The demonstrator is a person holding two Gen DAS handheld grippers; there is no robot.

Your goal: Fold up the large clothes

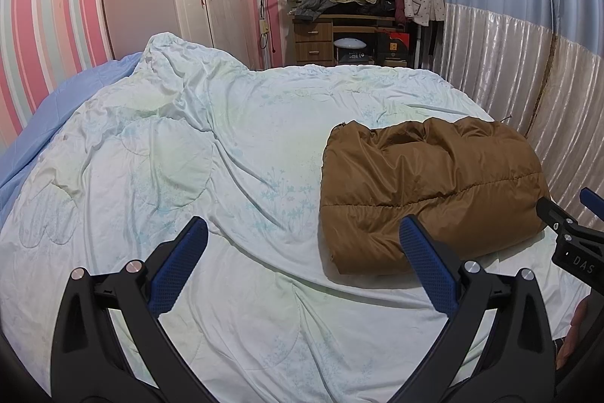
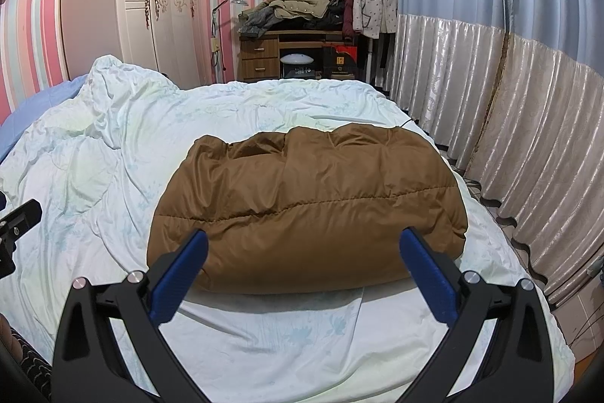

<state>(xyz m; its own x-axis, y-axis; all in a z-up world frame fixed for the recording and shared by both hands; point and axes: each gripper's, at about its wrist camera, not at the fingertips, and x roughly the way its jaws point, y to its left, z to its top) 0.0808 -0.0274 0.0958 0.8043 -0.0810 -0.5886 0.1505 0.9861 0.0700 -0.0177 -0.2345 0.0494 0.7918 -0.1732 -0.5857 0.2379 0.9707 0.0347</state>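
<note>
Folded-up brown puffer jacket (image 2: pixel 307 203) sitting on the pale floral quilt (image 1: pixel 234 146), right side of the bed.

Looks puffy, quilted seams across. Left gripper (image 1: pixel 302 265) hovering spread wide over bare quilt beside it; right gripper (image 2: pixel 304 270) released too, fingers splayed just in front of the jacket, gripping nothing.

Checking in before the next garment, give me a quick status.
Left gripper open, empty. Right gripper open, empty. Brown puffer jacket folded on the quilt. Nothing in the way.
</note>
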